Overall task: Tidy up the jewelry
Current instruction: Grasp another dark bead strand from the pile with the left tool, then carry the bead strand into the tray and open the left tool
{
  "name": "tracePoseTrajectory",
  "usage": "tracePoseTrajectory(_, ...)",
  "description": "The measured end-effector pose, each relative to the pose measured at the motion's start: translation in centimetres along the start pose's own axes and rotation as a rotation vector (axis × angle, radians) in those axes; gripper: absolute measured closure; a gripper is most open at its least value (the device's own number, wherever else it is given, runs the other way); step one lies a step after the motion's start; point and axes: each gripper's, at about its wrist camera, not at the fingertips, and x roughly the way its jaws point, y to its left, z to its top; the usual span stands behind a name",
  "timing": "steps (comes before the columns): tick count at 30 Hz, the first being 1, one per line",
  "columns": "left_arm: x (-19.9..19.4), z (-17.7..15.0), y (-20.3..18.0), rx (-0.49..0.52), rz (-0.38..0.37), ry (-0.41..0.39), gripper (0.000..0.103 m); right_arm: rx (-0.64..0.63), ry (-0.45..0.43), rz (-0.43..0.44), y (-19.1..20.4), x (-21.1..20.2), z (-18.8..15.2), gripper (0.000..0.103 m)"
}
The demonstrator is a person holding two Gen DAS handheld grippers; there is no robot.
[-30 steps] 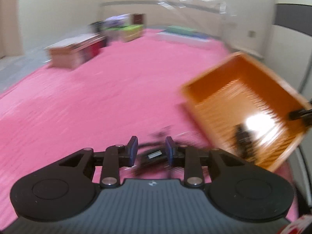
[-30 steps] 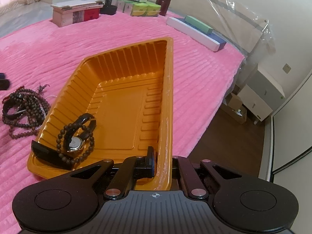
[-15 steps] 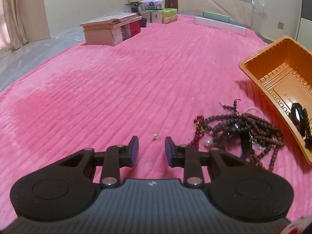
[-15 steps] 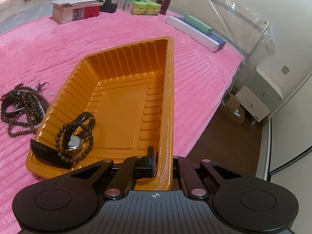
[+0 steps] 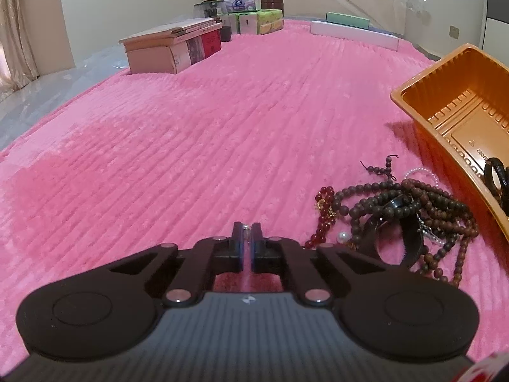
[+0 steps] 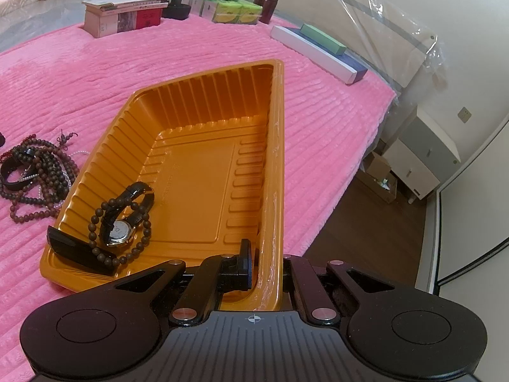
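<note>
Both tools clamp: left tool (image 5: 246, 232) on small bead (image 5: 246, 227), right tool (image 6: 264, 254) on tray (image 6: 273, 165).

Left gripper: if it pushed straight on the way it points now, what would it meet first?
Most likely the pink blanket just beyond the left gripper, which is shut on a small pearl-like bead. The bead pile lies off to the right.

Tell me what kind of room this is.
Most likely a bedroom: the pink ribbed blanket covers what looks like a bed with a plastic-wrapped headboard, a white bedside cabinet stands beside it, and a curtain hangs at the left.
</note>
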Motion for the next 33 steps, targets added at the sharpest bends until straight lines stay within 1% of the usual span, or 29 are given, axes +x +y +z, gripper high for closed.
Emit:
tracePoseTrajectory(7,-2.1,0.7,-1.1,0.001,-0.012,-0.036,0.1,-0.003,0.0,0.004,-0.1,0.0,-0.1,0.098)
tracePoseTrajectory(11,-4.3,2.0,-2.8,-0.006,-0.062,-0.081,0.1,0.0,-0.002,0.005,-0.1,0.0,-0.1,0.098)
tracePoseTrajectory(17,-6.5,4.3,-8.5,0.031,-0.218,-0.139,0.1,0.002,-0.004,0.011,-0.2,0.2,0.0,0.098)
tracePoseTrajectory(20,-6.4,5.0,-11.8,0.062,-0.283,-0.139,0.1,0.003,-0.008,0.016,-0.2,0.2,0.1,0.098)
tracePoseTrajectory(24,-5.7,5.2,-16.0,0.114,-0.34,-0.125,0.1,0.006,-0.013,0.02,-0.4,0.0,0.1,0.098)
tracePoseTrajectory(26,-5.1,5.1,-17.6,0.137,-0.35,-0.117,0.1,0.006,-0.015,0.021,-0.4,-0.1,0.0,0.098)
tracePoseTrajectory(29,-4.3,4.9,-18.9,0.145,-0.35,-0.107,0.095,0.01,-0.017,0.024,-0.5,-0.1,0.0,0.098)
tracePoseTrajectory(31,-4.7,4.4,-18.8,0.139,-0.337,-0.111,0.082,0.012,-0.018,0.027,-0.5,-0.1,0.0,0.098)
tracePoseTrajectory(33,-5.2,4.0,-17.9,0.131,-0.317,-0.119,0.08,0.012,-0.02,0.028,-0.6,-0.1,0.0,0.098)
